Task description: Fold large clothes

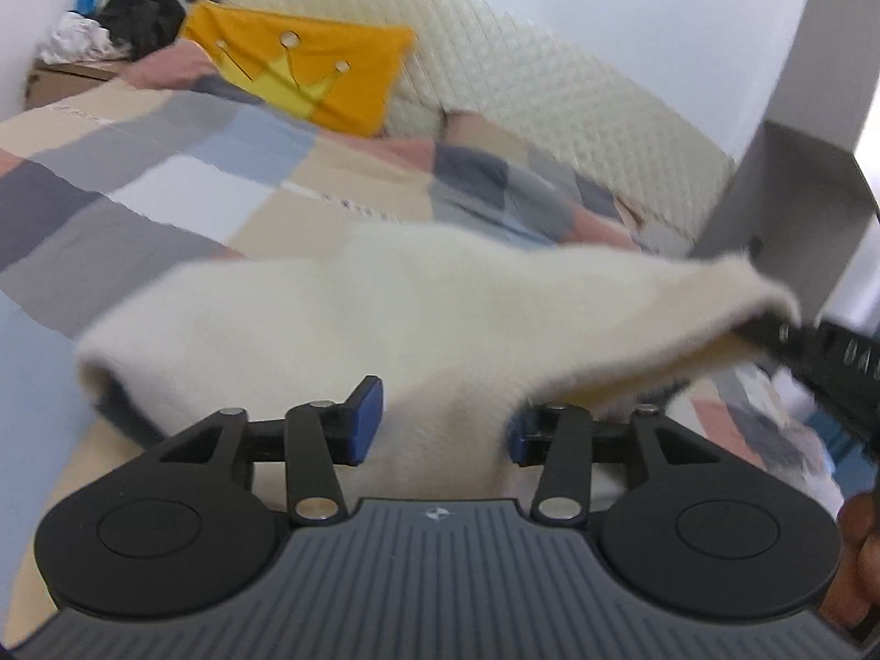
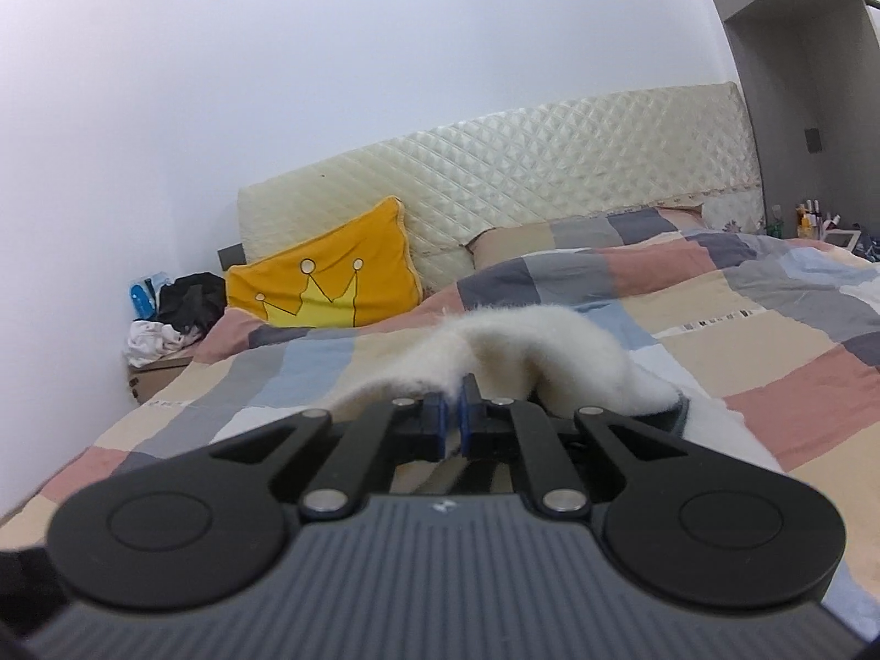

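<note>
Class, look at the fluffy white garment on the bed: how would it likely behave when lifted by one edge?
The white garment probably flops: it sags between the right gripper and the bed. Its fuzzy pile suggests grippy, not slippery. Likely light; a pinched edge lifts it.

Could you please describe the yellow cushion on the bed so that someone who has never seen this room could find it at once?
Start at the cream quilted headboard behind the bed with the checked duvet. The yellow cushion leans against the headboard's left end, beside the cluttered bedside box. It alone is bright yellow, with a crown drawn on it.
</note>
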`<state>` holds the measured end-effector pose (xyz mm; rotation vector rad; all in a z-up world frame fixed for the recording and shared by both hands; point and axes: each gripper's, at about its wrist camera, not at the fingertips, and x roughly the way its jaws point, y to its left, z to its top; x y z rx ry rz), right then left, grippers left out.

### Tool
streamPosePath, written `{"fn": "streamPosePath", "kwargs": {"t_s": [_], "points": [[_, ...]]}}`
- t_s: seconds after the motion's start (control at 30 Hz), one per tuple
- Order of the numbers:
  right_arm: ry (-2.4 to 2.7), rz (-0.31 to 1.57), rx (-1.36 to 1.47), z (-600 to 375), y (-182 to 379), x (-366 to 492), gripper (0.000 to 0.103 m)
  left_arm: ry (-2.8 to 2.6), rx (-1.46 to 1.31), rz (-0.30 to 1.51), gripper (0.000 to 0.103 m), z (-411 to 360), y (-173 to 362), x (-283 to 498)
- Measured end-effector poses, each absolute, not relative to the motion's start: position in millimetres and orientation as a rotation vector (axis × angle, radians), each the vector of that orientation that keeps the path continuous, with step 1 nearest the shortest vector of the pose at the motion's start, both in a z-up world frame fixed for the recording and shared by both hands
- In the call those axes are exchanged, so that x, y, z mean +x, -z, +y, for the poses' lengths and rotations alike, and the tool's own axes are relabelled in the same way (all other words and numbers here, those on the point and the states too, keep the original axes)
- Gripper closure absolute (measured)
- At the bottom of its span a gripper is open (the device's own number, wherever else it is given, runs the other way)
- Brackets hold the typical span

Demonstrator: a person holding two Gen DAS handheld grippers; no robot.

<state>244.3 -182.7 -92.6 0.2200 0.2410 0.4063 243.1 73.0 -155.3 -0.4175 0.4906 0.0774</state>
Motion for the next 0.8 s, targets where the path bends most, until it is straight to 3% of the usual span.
{"fn": "streamPosePath", "kwargs": {"t_s": [0.2,0.33,0.6,0.7,0.77,0.8], "points": [[-0.384,0.242,0.220,-185.8,94.8,244.4,0.095,-0.142,-0.338,0.529,0.044,57.0,170.3,241.1],[-0.333,0.262,0.211,-185.5,98.8,244.8,0.095,-0.150,-0.366,0.526,0.035,66.0,173.3,234.9],[-0.192,0.351,0.132,-181.2,115.7,260.3,0.088,-0.138,-0.466,0.643,0.032,87.3,189.2,238.0],[-0.182,0.423,0.181,-186.9,125.6,268.1,0.089,-0.147,-0.489,0.658,0.037,92.7,194.3,239.9],[-0.188,0.402,0.163,-185.4,124.2,263.7,0.090,-0.140,-0.525,0.653,0.046,96.4,193.9,239.0],[-0.196,0.381,0.152,-183.3,121.0,260.3,0.090,-0.138,-0.536,0.646,0.056,97.2,192.2,238.4]]}}
